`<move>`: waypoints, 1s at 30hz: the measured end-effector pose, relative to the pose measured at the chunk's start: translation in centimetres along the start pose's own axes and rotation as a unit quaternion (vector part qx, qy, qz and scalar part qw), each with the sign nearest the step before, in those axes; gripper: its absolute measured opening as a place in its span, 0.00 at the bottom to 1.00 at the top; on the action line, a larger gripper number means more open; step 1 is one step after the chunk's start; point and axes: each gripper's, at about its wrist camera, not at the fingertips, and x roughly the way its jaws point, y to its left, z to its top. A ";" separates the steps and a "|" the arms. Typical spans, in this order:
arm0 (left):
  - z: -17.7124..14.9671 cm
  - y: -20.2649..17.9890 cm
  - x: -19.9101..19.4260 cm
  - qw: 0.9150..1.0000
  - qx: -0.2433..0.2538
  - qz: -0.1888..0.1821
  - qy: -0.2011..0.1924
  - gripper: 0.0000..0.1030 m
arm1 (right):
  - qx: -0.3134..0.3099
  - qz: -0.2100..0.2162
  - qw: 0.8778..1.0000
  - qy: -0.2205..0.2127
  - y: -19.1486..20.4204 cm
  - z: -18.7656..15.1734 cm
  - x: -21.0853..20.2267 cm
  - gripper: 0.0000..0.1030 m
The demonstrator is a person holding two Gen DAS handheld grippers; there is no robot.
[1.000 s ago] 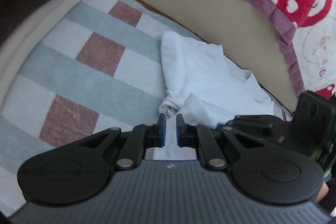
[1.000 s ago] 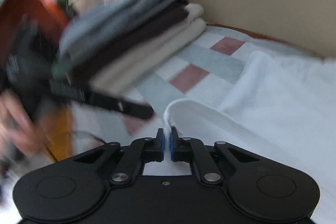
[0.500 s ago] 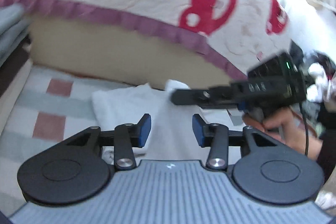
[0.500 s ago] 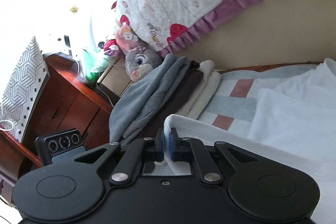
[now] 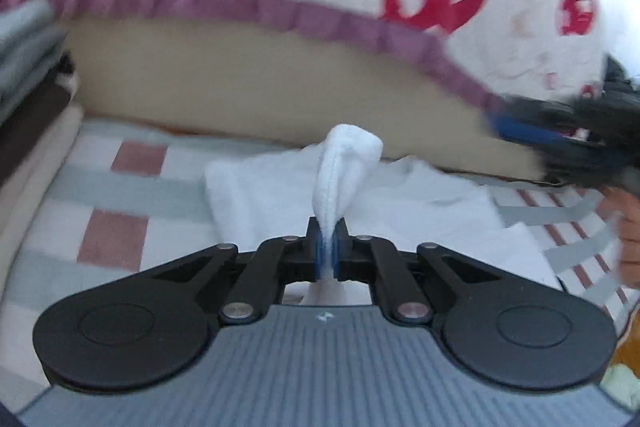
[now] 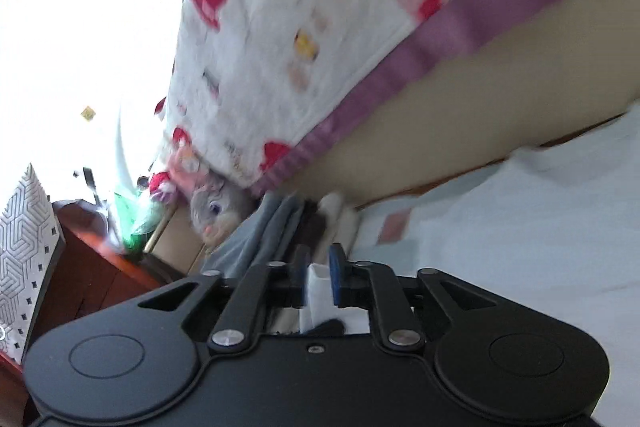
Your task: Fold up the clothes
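1. Pinching a bunched edge of the white garment (image 5: 348,163), the left gripper (image 5: 327,251) is clamped tight.
2. Garment's bulk lies flat ahead of it.
3. Right gripper (image 6: 318,281): fingers slightly parted around white cloth.

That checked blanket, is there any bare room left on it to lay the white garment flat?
Yes: the checked blanket lies bare between the folded pile and the white garment, which the left gripper pinches. A smaller bare strip shows past the garment by the right gripper. The far edge against the beige bed side is crowded.
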 end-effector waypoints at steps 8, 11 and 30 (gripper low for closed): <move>-0.6 0.8 3.8 0.997 -0.015 0.070 0.042 0.05 | -0.139 -0.295 0.944 0.056 -8.8 -1.7 -10.6 0.39; -0.6 1.2 3.6 0.997 -0.023 0.067 0.042 0.05 | -0.079 -0.330 0.940 0.042 -13.9 -1.7 -12.6 0.39; -0.8 2.4 3.3 0.993 -0.084 0.077 -0.023 0.05 | -0.148 -0.427 0.890 -0.061 -11.2 -0.6 -11.9 0.02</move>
